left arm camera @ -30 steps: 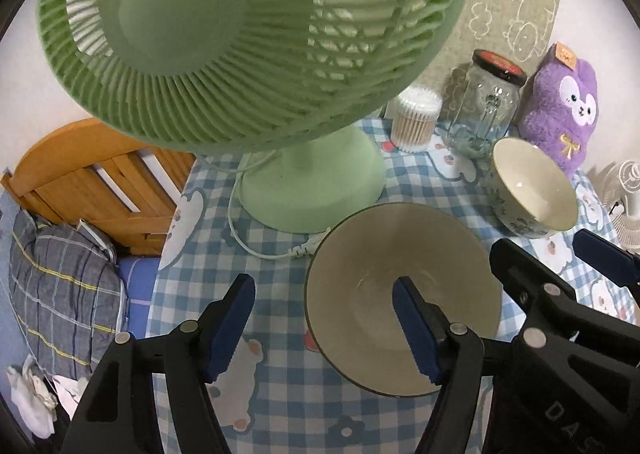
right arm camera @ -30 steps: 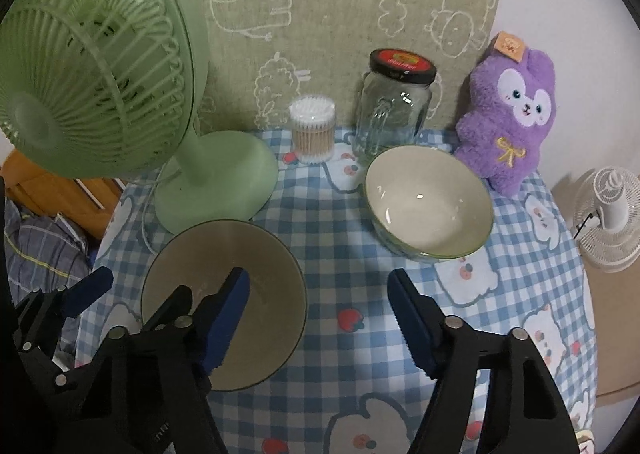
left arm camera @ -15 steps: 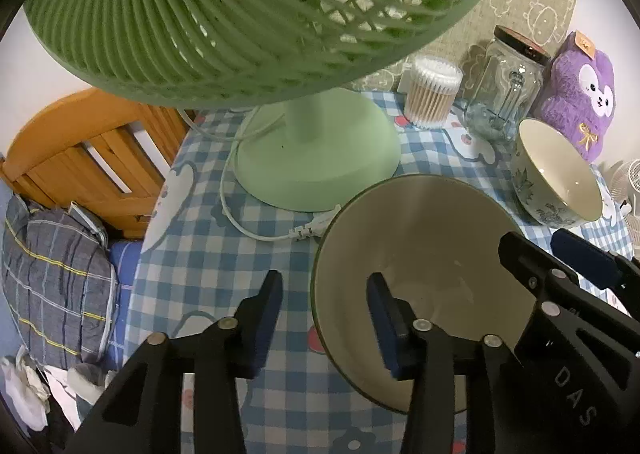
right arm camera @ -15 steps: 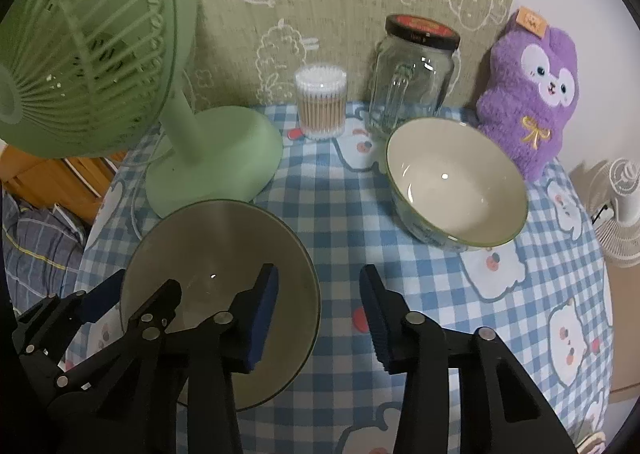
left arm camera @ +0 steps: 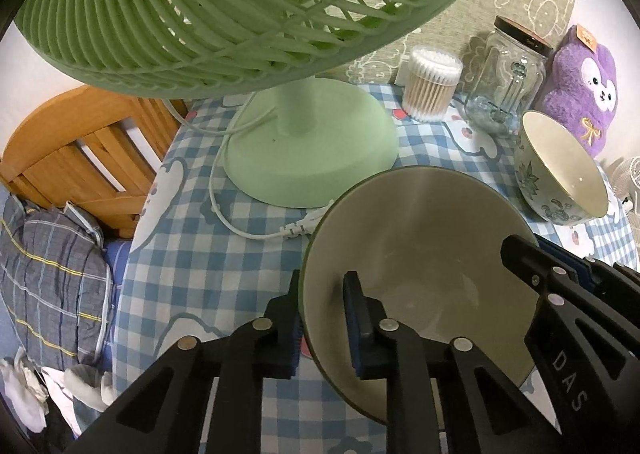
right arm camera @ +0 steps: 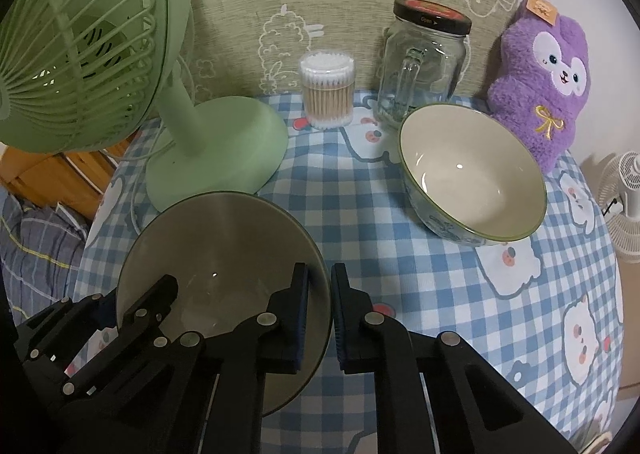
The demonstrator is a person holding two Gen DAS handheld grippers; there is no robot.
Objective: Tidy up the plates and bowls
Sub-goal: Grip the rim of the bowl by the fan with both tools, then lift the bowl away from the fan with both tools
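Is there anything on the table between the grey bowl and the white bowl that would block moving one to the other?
Nothing visible does. Only bare checked tablecloth lies between the grey bowl and the white bowl. The jar and cotton swabs stand further back.

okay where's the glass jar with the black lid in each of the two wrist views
Left wrist view: the glass jar stands far upper right, between the cotton swab tub and the purple plush toy.
Right wrist view: the glass jar stands upper centre-right, behind the pale bowl.
Shared landmark: the cotton swab tub just left of it.
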